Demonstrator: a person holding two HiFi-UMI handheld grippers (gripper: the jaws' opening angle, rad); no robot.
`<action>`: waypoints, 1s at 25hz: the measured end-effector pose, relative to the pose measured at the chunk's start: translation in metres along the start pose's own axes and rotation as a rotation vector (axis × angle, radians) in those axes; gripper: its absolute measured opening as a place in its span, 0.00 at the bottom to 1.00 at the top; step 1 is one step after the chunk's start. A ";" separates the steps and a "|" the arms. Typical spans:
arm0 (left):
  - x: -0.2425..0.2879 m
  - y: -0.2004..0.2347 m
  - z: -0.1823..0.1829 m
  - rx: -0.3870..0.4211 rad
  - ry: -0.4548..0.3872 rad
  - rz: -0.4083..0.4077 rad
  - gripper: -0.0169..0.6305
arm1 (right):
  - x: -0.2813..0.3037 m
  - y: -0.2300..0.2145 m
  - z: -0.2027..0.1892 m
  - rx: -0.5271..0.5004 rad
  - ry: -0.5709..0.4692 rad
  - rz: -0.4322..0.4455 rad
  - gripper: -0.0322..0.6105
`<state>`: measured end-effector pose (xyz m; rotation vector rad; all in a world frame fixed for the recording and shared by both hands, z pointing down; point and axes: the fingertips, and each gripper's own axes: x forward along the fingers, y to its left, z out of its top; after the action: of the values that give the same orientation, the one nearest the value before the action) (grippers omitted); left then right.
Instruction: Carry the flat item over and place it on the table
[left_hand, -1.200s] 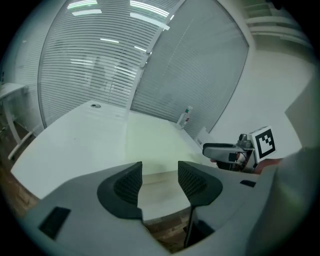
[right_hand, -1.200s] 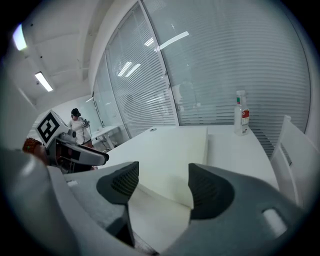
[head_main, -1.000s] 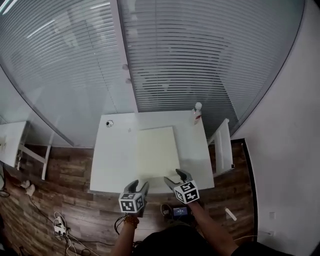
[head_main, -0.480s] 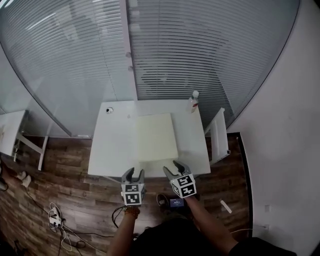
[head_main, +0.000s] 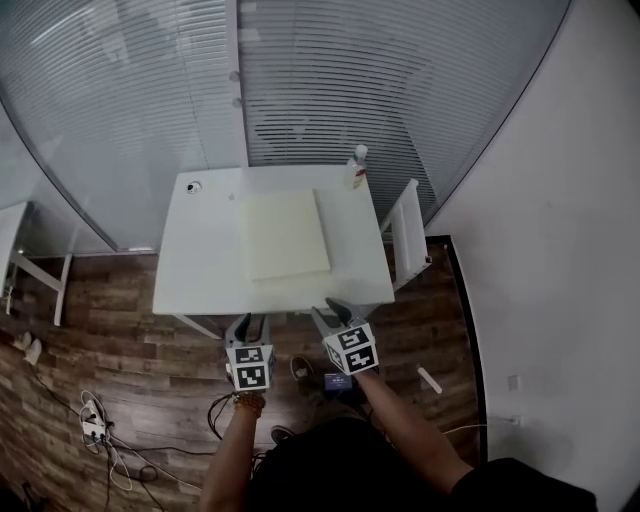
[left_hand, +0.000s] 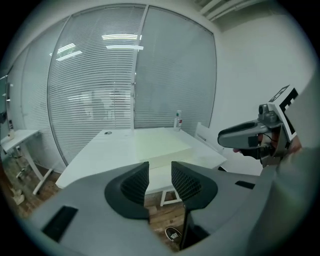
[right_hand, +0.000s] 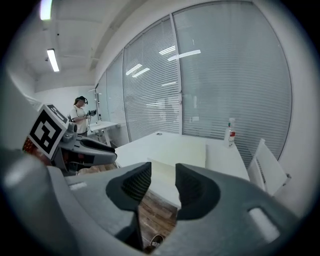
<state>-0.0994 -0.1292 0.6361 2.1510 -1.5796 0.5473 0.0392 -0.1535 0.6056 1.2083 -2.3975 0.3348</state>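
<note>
Flat item (head_main: 285, 235): laid on table (head_main: 195, 275), ahead of both grippers, long axis seemingly pointed away.
Left gripper (head_main: 250, 326): empty, jaws just part-closed.
Right gripper (head_main: 328, 311): likewise, nearer.

Head view, clock from frame centre. Blinds (head_main: 330, 80) behind glass fill 10 through 1, edge to edge. A bottle (head_main: 357, 167) with a red band stands upright at 1. I see a small round fitting (head_main: 193, 186) at 11 and can't tell what it is. A white slatted frame (head_main: 405, 232) stands at 2, near the bottle. Plank floor (head_main: 120, 320) runs from 9 round to 4. A power strip (head_main: 92, 422) with tangled cables (head_main: 110, 445) lies at 8. A short white stick (head_main: 430, 380) lies on the floor at 4. A plain wall (head_main: 540, 250) fills 3. A side desk (head_main: 15, 250) at 9 is cut by the edge.

Right gripper view: a person (right_hand: 80, 114) stands far off at 10. There are ceiling tube lights (right_hand: 52, 59) at 11.
</note>
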 end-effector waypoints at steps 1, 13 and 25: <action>-0.003 -0.004 -0.002 0.006 -0.003 0.000 0.24 | -0.005 0.002 -0.003 0.000 0.000 -0.006 0.27; -0.041 -0.022 -0.018 0.024 -0.040 -0.008 0.21 | -0.048 0.030 -0.016 -0.005 -0.033 -0.070 0.21; -0.084 -0.039 -0.037 0.012 -0.071 -0.054 0.20 | -0.086 0.087 -0.021 -0.027 -0.086 -0.080 0.21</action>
<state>-0.0875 -0.0319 0.6177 2.2382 -1.5534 0.4695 0.0200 -0.0336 0.5811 1.3276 -2.4097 0.2292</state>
